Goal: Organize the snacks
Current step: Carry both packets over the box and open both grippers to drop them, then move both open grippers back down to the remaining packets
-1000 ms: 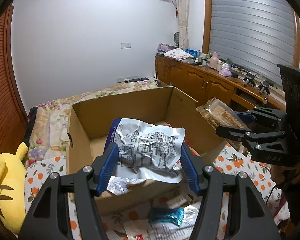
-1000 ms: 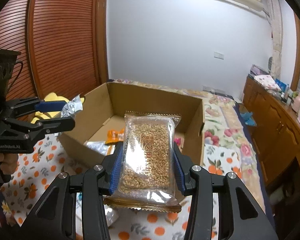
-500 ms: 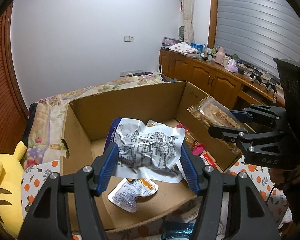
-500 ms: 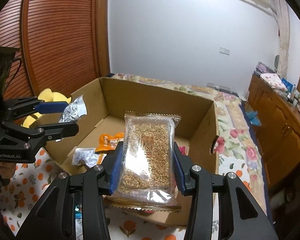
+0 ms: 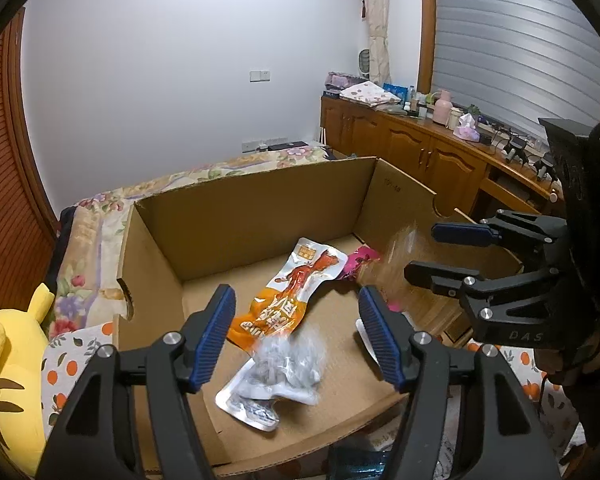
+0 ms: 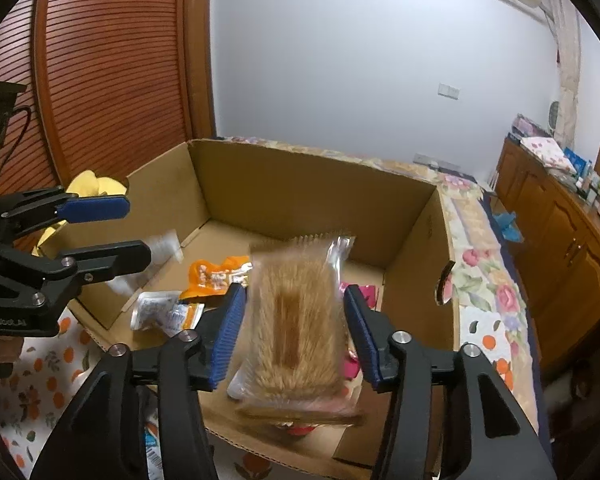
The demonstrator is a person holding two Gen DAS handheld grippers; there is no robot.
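Over the open brown cardboard box (image 5: 260, 216), both hand-held grippers' jaws have just been opening. The left hand-held gripper (image 5: 296, 332) stands wide, the crinkled silver foil snack packet (image 5: 284, 364) blurred below it. The right hand-held gripper (image 6: 292, 332) gapes around the blurred clear packet of golden grain bars (image 6: 296, 320), pads off it.

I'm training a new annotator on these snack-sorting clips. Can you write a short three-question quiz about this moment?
1. True or false: the left gripper is clamped on the silver packet.
2. What blurred thing sits between the pads of the right gripper?
A. grain bar pack
B. pink wrapper
C. yellow plush toy
3. Which container lies under both grippers?

Key:
1. False; its pads stand clear.
2. A.
3. The cardboard box.
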